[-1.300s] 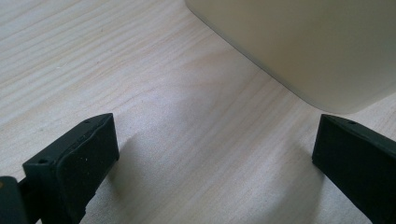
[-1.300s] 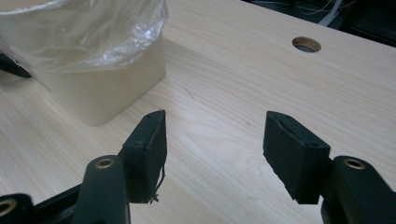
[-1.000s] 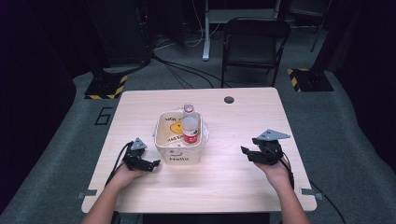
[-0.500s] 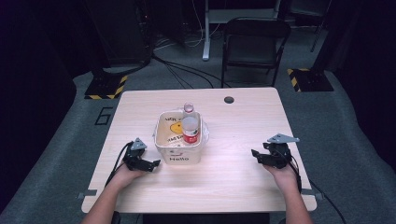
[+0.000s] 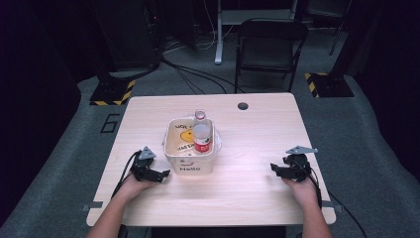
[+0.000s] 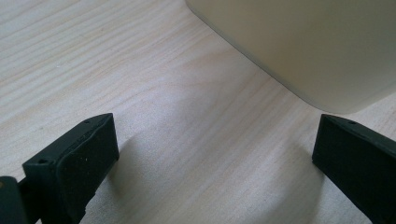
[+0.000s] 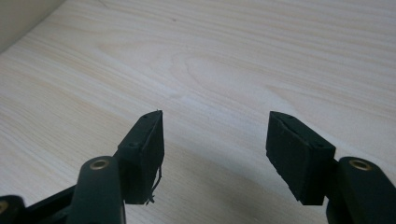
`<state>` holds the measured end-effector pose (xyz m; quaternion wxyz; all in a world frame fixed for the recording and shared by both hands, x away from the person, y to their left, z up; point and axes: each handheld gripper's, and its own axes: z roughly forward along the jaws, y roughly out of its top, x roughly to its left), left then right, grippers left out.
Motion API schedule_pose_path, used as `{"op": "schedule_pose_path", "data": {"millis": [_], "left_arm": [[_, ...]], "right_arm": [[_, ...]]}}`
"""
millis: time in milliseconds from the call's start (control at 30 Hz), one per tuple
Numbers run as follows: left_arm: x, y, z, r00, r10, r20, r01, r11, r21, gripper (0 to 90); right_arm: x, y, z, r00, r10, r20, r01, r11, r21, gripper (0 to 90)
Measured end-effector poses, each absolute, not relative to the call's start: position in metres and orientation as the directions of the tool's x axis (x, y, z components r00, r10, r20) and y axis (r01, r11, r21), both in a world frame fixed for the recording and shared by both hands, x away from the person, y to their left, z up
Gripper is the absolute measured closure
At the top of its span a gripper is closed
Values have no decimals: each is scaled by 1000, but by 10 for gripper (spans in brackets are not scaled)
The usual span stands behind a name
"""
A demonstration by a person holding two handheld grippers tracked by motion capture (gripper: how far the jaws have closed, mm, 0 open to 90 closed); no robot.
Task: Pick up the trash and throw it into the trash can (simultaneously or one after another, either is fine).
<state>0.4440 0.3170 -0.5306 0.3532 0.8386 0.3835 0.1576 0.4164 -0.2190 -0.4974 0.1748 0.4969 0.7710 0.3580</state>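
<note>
Overhead table (image 5: 257, 198) view, two close-ups

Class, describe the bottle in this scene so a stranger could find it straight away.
Start at the wooden table and find the cream tub marked "Hello" near its middle. The bottle leans inside that tub, at its right side. It is clear plastic with a red label, the only bottle there.

1. A cream tub (image 5: 190, 166) marked "Hello" is sitting just beside the left gripper (image 5: 161, 174), ahead of its spread jaws.
2. A red-labelled clear bottle (image 5: 201, 136) is lying inside it, well apart from the right gripper (image 5: 275, 170).
</note>
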Motion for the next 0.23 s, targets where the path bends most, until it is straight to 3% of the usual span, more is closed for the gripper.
{"op": "schedule_pose_path", "data": {"millis": [233], "left_arm": [[444,317,-531,656,755,-6,532,-456,713,2]], "right_arm": [[420,-217,-503,-436,897,73,663,265,700,334]]}}
